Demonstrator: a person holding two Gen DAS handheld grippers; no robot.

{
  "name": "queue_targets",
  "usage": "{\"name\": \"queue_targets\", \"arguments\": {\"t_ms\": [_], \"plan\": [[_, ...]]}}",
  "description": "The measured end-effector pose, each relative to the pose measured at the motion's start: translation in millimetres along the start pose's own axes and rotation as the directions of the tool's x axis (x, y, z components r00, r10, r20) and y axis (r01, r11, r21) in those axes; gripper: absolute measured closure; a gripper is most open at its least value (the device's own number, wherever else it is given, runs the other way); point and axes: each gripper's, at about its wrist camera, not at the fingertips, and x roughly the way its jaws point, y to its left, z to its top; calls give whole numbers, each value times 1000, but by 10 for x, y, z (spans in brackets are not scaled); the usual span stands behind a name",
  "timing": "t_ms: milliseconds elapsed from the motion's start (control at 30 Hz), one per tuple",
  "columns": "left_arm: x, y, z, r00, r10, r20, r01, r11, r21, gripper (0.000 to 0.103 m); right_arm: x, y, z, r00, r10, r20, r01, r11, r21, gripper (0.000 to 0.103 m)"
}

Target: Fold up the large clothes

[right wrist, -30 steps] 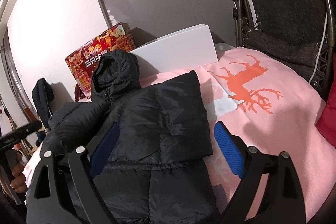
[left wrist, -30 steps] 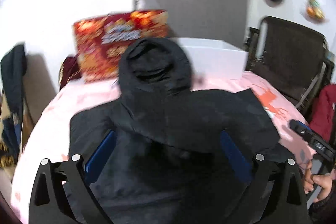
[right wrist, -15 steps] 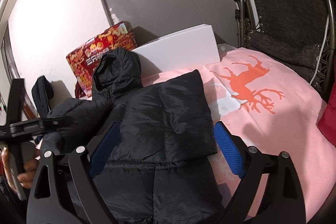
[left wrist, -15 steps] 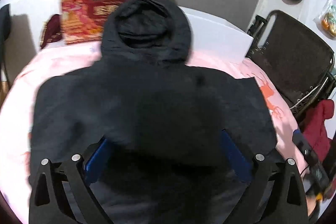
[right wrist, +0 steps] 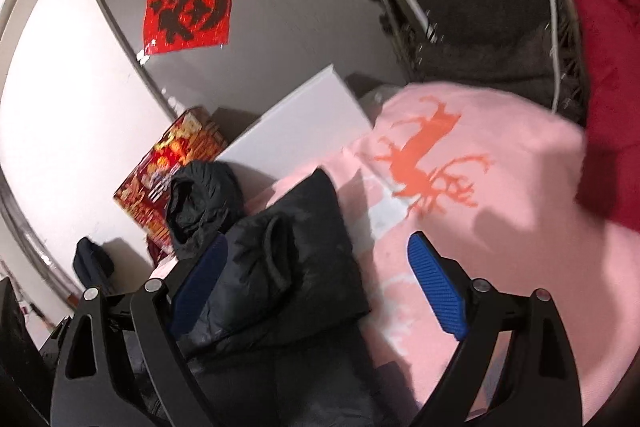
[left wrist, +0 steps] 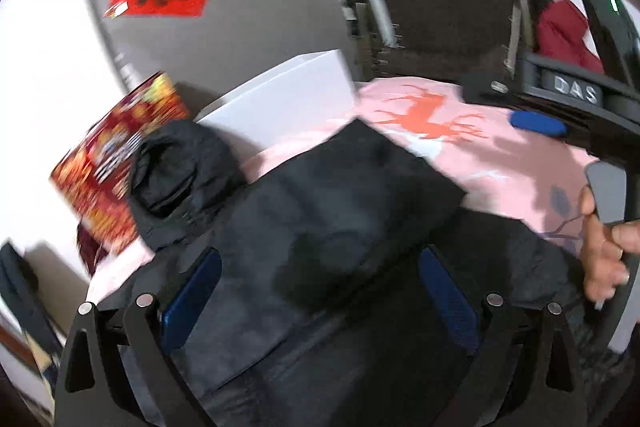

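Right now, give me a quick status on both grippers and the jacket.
Left gripper open over black jacket. Right gripper open, holding nothing. Sleeves folded in, hood flat. Nothing in the way.

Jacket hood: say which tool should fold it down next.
Probably left. The left tool hangs open over the jacket with the hood just ahead; the right tool, also open, straddles the jacket's edge and the pink cover.

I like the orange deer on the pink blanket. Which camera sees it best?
The right wrist view: the orange deer shows whole and fairly sharp on the pink blanket. In the left wrist view it looks smaller and blurrier.
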Motion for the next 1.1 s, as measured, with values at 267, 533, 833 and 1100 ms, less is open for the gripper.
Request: {"name": "queue_targets", "arguments": {"t_ms": [267, 533, 833, 1100], "plan": [[32, 1418, -587, 985, 125, -116, -160, 914, -374, 3, 193, 294, -184, 987, 105, -124, -118, 988, -98, 14], [177, 2380, -1370, 955, 90, -284, -262, 705, -659, 4, 659, 570, -59, 973, 52, -226, -89, 984, -158, 28], [420, 2590, -1536, 911, 86, -404, -358, 651, -669, 3, 1283, 734, -299, 951, -67, -302, -17, 963, -268, 80], [305, 2641, -1633, 913, 96, -396, -369, 605, -705, 3, 1096, 565, -141, 972, -22, -234, -29, 977, -212, 68]]}}
